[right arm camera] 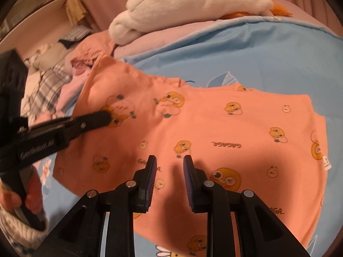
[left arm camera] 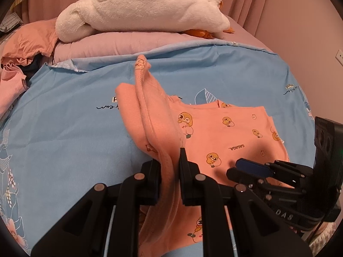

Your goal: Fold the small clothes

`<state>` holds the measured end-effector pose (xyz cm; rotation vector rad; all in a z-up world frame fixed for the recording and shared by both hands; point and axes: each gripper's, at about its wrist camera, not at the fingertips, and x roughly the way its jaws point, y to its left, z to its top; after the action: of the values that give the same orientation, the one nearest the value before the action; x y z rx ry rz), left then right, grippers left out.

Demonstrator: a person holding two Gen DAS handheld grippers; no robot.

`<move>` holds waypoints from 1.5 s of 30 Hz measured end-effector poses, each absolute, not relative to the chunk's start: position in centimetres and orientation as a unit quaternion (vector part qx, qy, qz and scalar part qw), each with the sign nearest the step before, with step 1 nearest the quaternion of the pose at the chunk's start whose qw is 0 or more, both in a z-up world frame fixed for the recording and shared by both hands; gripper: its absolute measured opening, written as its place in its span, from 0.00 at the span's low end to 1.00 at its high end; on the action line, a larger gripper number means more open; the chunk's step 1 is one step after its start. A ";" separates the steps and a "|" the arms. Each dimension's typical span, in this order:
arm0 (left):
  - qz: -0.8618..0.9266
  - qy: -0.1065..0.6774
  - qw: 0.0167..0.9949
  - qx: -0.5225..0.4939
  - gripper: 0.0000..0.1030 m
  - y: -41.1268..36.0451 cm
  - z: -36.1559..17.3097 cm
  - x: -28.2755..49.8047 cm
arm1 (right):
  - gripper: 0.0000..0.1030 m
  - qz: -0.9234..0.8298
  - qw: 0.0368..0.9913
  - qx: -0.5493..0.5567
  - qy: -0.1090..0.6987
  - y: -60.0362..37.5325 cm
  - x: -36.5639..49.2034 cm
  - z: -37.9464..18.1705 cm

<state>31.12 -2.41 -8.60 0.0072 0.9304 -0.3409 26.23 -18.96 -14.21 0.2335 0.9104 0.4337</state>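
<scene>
The left gripper is pinching a lifted fold of the orange shirt between its closed jaws, while the right gripper is hovering with jaws apart and empty over the shirt, which is lying on the blue bed sheet.

Warm, dim light; fisheye edges curve darkly, and the left side seems motion-blurred.

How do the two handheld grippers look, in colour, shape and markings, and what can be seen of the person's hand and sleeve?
Both are matte black plastic with angular linkage arms and round silver pivot pins. The right gripper has ribbed dark blue pads. The left gripper carries white lettering on its body, too blurred to read. The person's hand is bare below a knitted whitish cuff. No cables are visible.
</scene>
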 end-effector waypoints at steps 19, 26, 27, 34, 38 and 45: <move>-0.174 0.449 0.876 0.021 0.13 -4.9 -8.9 31.1 | 0.48 0.293 0.761 0.381 0.436 -22.3 29.6 -17.0; -0.186 0.455 0.870 0.027 0.13 -6.3 -9.8 31.2 | 0.61 0.298 0.717 0.462 0.428 -22.6 31.0 -18.1; -0.187 0.458 0.869 0.027 0.13 -6.5 -10.0 31.3 | 0.62 0.297 0.716 0.464 0.429 -22.6 31.2 -18.1; -0.232 0.487 0.842 0.004 0.13 -7.4 -12.3 31.7 | 0.63 0.303 0.696 0.471 0.450 -22.2 32.3 -18.7; -0.264 0.502 0.823 -0.023 0.17 -7.5 -13.0 31.9 | 0.63 0.306 0.692 0.472 0.452 -22.4 32.3 -19.0; -0.284 0.497 0.820 -0.032 0.20 -7.7 -12.3 30.9 | 0.68 0.316 0.681 0.486 0.448 -23.1 32.1 -19.3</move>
<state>30.86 -7.75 -12.34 -0.0692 1.0576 -0.6049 32.09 -23.12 -19.32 1.0906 1.0062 0.7084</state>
